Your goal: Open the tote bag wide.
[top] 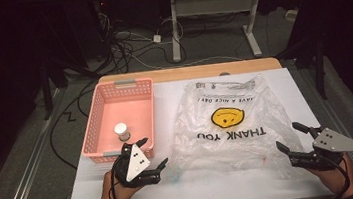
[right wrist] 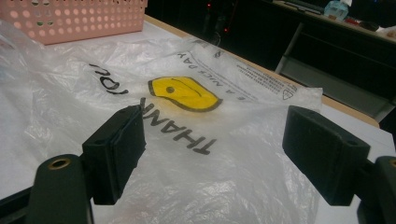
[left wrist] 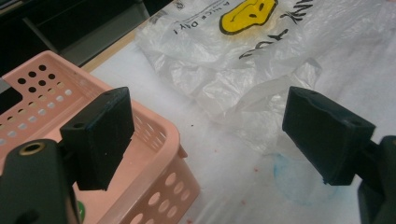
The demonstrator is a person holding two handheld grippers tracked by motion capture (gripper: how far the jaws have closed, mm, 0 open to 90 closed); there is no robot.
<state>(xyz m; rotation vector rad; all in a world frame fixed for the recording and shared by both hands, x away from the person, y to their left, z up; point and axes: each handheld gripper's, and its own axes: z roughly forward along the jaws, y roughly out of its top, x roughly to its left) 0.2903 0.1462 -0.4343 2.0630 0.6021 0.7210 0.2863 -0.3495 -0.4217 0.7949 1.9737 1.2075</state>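
High view, left to right: a pink basket sits on the white table with a small jar standing in its near half. Just in front of the basket's near corner, the left gripper hangs with jaws spread and nothing between them. A clear plastic bag with a yellow smiley lies flat across the middle of the table, its near left corner just beside that gripper. At the bag's near right edge the right gripper also stands wide, holding nothing. The film is thin and limp, so a jaw could likely pinch both layers together or slide the bag; the left gripper could also bump the basket.
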